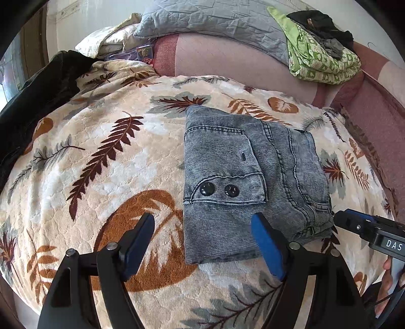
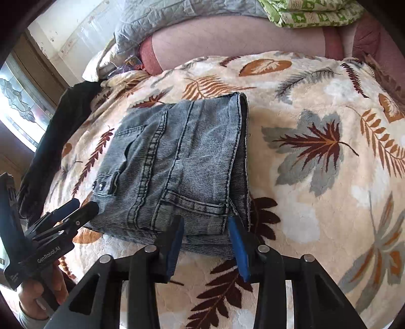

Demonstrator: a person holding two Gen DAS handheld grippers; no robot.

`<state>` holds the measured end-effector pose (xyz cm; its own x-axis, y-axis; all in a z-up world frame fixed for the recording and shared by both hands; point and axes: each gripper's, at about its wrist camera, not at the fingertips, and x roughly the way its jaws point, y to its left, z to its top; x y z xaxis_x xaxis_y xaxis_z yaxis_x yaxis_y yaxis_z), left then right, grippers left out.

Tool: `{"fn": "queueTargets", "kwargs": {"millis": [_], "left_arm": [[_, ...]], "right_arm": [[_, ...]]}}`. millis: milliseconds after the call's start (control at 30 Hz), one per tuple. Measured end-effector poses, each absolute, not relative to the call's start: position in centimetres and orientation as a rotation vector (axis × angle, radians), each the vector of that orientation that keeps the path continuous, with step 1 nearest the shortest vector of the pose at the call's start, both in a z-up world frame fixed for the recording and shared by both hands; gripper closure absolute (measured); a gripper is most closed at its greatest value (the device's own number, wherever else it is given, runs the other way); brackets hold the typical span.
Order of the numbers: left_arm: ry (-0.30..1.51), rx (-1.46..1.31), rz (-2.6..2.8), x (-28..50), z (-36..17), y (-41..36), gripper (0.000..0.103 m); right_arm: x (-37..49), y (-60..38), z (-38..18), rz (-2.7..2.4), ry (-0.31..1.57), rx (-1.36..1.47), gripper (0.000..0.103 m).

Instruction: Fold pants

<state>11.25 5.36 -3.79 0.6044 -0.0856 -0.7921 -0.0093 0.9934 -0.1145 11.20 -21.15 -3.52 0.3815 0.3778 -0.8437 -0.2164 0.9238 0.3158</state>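
The grey denim pants [image 1: 240,164] lie folded into a compact rectangle on the leaf-patterned blanket [image 1: 101,151], pocket flap with two dark snaps facing up. My left gripper [image 1: 202,222] is open at the bundle's near left corner; its right pad overlaps the denim edge, its left pad is over the blanket. In the right wrist view the pants [image 2: 182,157] fill the middle, and my right gripper [image 2: 206,222] is open at their near edge, with the lower folded layers showing between the blue pads, which do not press on them. Each gripper shows in the other's view: right gripper [image 1: 340,220], left gripper [image 2: 84,206].
A black garment [image 1: 38,101] lies on the blanket's left side. Behind are a grey quilted pillow [image 1: 215,22], a pink sheet [image 1: 227,60] and a folded green patterned cloth [image 1: 321,60] with dark clothes on top. A window [image 2: 17,106] is at the left.
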Motion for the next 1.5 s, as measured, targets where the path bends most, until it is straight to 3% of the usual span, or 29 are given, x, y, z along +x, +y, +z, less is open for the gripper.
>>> {"fn": "queueTargets", "kwargs": {"millis": [67, 267, 467, 633, 733, 900, 1033, 1500], "left_arm": [[0.911, -0.103, -0.044, 10.1, -3.4, 4.9, 0.024], [0.87, -0.069, -0.028, 5.7, -3.1, 3.6, 0.023], [0.883, -0.043, 0.002, 3.2, -4.4, 3.3, 0.023], [0.826, -0.032, 0.044, 1.8, -2.9, 3.3, 0.023], [0.795, -0.03, 0.066, 1.2, -1.5, 3.0, 0.023], [0.751, -0.034, 0.07, 0.2, 0.7, 2.0, 0.022], [0.711, -0.045, 0.07, -0.5, 2.6, 1.1, 0.014], [0.686, -0.068, 0.056, -1.7, 4.2, 0.2, 0.014]], "right_arm": [[10.1, -21.4, -3.2, 0.355, 1.092, 0.154, 0.025], [5.2, -22.1, -4.4, 0.318, 1.068, 0.104, 0.018], [2.4, -23.3, -5.1, 0.278, 1.039, 0.111, 0.018], [0.6, -23.6, -1.0, 0.221, 0.808, 0.056, 0.018], [-1.5, -23.1, 0.8, 0.173, 0.619, -0.025, 0.0], [-1.4, -21.9, 0.1, 0.232, 0.676, -0.066, 0.0], [-1.9, -22.0, 0.9, 0.261, 0.675, -0.039, 0.0], [-1.6, -21.6, 1.5, 0.332, 0.908, 0.003, 0.0]]}}
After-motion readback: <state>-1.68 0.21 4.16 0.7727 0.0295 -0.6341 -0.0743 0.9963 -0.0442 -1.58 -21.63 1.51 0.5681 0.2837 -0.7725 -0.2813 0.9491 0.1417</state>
